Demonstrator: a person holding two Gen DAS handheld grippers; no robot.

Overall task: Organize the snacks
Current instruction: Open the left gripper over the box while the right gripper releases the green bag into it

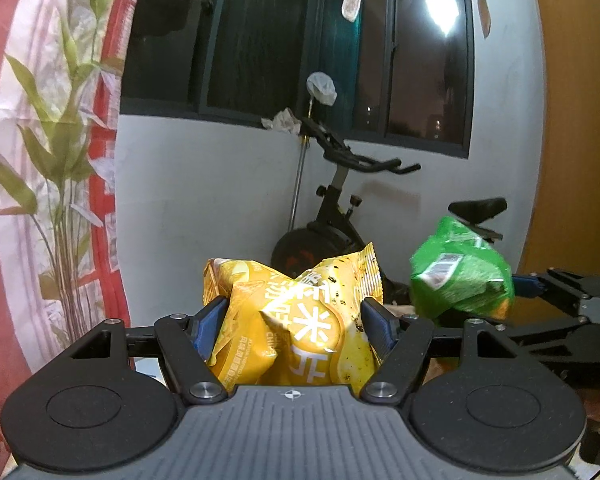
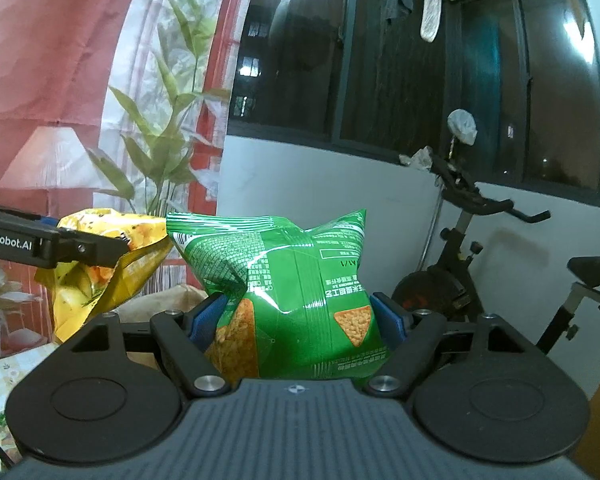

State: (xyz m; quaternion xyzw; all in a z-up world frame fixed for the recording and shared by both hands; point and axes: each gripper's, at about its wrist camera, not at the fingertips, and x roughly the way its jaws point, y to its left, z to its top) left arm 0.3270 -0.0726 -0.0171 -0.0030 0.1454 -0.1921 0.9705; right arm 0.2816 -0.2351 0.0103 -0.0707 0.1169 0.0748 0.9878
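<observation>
My left gripper (image 1: 294,320) is shut on a yellow chip bag (image 1: 300,320), crumpled between its blue pads and held up in the air. My right gripper (image 2: 300,316) is shut on a green chip bag (image 2: 288,292), also held aloft. In the left wrist view the green bag (image 1: 464,276) hangs to the right with the right gripper (image 1: 540,286) behind it. In the right wrist view the yellow bag (image 2: 100,276) hangs at the left, under the left gripper's black finger (image 2: 60,246).
A black exercise bike (image 1: 340,208) stands against the white wall under a dark window (image 1: 340,52). A red curtain with bamboo print (image 1: 52,140) fills the left. A wooden panel (image 1: 572,120) is at the right. A checked tablecloth (image 2: 0,376) shows low left.
</observation>
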